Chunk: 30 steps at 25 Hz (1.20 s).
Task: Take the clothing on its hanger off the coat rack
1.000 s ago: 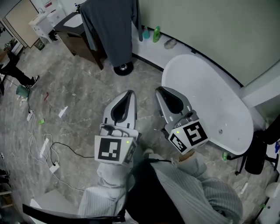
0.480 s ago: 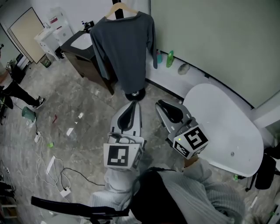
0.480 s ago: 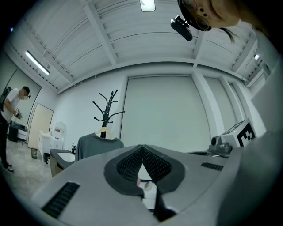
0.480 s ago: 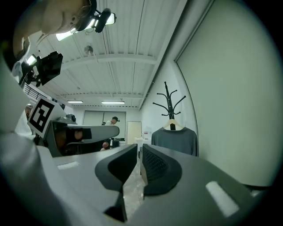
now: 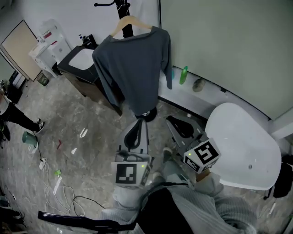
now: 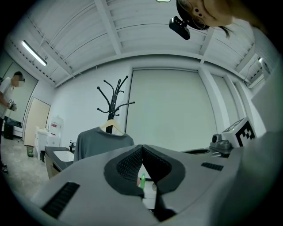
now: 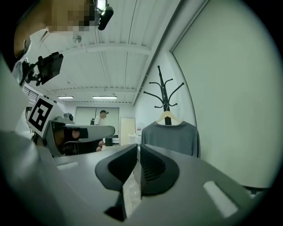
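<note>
A dark grey long-sleeved shirt (image 5: 132, 68) hangs on a wooden hanger (image 5: 130, 22) from a black coat rack (image 5: 120, 5) by the wall. Both grippers point at it from a distance, well short of the cloth. My left gripper (image 5: 140, 120) is shut with nothing in it, and my right gripper (image 5: 172, 120) beside it is shut and empty too. In the left gripper view the shirt (image 6: 104, 142) and hanger (image 6: 111, 126) show left of the closed jaws (image 6: 141, 148). The right gripper view has the shirt (image 7: 170, 137) just right of its jaws (image 7: 137, 148).
A white oval table (image 5: 242, 141) stands at the right. A dark cabinet with a sink (image 5: 78, 64) sits left of the rack. A green bottle (image 5: 183, 75) stands by the wall. Cables (image 5: 55, 183) lie on the floor at left. A person (image 5: 11, 116) stands at far left.
The head view has swung up toward the rack: the hanger and rack top now show, and the shirt looms larger. Both grippers have come nearer the rack's foot, still shut.
</note>
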Each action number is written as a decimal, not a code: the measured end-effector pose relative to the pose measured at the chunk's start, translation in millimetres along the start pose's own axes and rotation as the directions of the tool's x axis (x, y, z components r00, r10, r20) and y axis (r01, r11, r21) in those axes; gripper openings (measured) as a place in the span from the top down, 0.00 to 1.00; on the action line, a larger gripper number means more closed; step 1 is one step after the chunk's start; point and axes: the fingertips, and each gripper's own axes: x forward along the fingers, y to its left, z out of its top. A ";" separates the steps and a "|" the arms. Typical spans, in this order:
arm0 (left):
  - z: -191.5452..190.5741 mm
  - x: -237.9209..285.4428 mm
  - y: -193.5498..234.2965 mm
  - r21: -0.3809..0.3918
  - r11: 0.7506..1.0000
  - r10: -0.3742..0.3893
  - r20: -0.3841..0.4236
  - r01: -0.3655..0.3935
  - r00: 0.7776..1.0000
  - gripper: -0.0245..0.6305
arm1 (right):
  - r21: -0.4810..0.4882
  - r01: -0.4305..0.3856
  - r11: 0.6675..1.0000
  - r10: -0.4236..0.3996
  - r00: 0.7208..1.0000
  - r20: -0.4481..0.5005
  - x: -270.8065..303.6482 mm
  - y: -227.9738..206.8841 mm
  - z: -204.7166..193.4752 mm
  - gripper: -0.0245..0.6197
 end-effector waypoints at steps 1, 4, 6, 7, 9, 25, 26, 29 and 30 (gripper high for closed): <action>-5.4 12.5 9.1 0.001 1.000 0.002 -0.007 -0.002 1.000 0.96 | 0.000 0.002 1.000 -0.002 1.000 -0.005 14.4 -10.8 -4.1 0.94; -9.4 55.5 41.5 0.015 1.000 0.009 0.001 -0.009 1.000 0.96 | -0.019 0.004 1.000 -0.004 1.000 -0.009 61.9 -46.1 -7.2 0.94; -7.3 88.8 66.3 0.026 0.999 0.024 0.014 -0.024 1.000 0.96 | -0.031 0.000 1.000 0.000 1.000 0.003 94.8 -73.3 -2.0 0.94; -5.1 106.6 77.8 0.031 0.999 0.031 0.019 -0.032 0.999 0.96 | -0.037 -0.004 0.999 0.004 1.000 0.010 111.2 -88.0 2.3 0.94; 1.2 143.9 98.3 0.049 0.998 0.043 0.023 -0.044 0.999 0.96 | -0.049 -0.005 0.999 0.007 1.000 0.030 143.1 -120.9 13.6 0.94; 39.9 310.6 184.9 0.104 0.993 0.050 0.029 -0.053 0.998 0.96 | -0.113 -0.054 0.992 0.068 0.991 0.118 289.3 -259.4 80.1 0.94; 40.2 314.6 189.8 0.095 0.994 0.045 0.027 -0.047 0.999 0.96 | -0.119 -0.055 0.991 0.068 0.992 0.110 294.5 -260.4 79.9 0.94; 42.6 326.4 210.1 0.090 0.996 0.028 0.038 -0.031 0.999 0.96 | -0.128 -0.049 0.991 0.064 0.992 0.110 309.7 -267.9 79.3 0.94; 44.5 328.2 213.9 0.105 0.994 0.015 0.039 -0.019 0.999 0.96 | -0.125 -0.051 0.991 0.066 0.991 0.117 312.5 -270.6 80.9 0.94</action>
